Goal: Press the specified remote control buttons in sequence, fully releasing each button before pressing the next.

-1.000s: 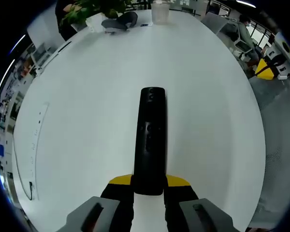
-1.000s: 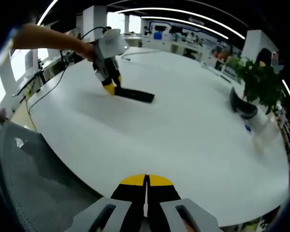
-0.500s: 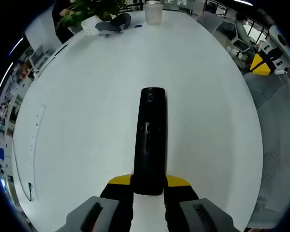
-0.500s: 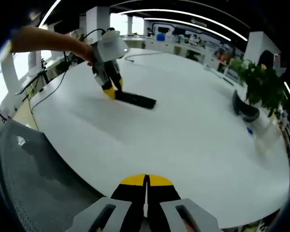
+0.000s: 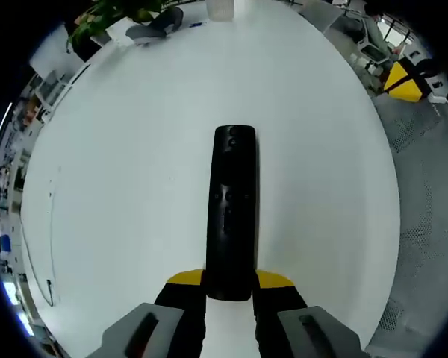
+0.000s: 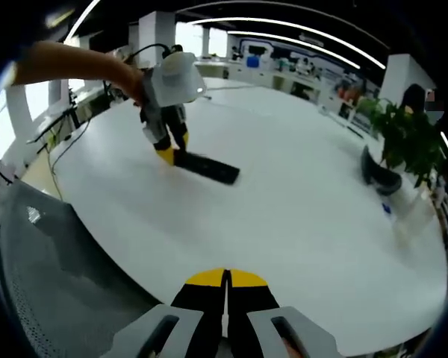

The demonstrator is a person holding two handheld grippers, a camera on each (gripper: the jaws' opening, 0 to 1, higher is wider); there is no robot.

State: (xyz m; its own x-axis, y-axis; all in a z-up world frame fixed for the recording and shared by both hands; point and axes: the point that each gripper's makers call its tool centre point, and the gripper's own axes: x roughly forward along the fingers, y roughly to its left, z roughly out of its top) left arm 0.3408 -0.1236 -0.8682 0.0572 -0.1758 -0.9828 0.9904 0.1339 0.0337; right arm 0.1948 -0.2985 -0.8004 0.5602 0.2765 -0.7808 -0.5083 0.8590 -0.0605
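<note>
Left hand-held gripper (image 5: 229,294): jaws closed on the near end of the black remote control (image 5: 231,209). The remote points straight away from the gripper along the white counter (image 5: 119,186). From the right gripper view the same remote (image 6: 205,166) lies flat on the counter (image 6: 299,216), with the left hand-held gripper (image 6: 167,151) clamped on one end and a person's arm (image 6: 67,63) behind it.

Right hand-held gripper (image 6: 225,287): jaws pressed together, nothing between them. It sits at the counter's near edge, well apart from the remote.

Buttons on the remote's face are faintly visible in the left gripper view; which ones are targets cannot be told.

Other items: potted plant (image 6: 403,138) and a dark curved object (image 6: 375,170) at the far side of the counter, well away from the remote. A grey mesh chair back (image 6: 30,268) sits at the near edge.

Progress (judgement): the remote is held steady for pressing, but no tip is on a button, so the press sequence looks not yet under way. Remaining: bring the right gripper over to the remote, press each button, lifting fully between presses.
</note>
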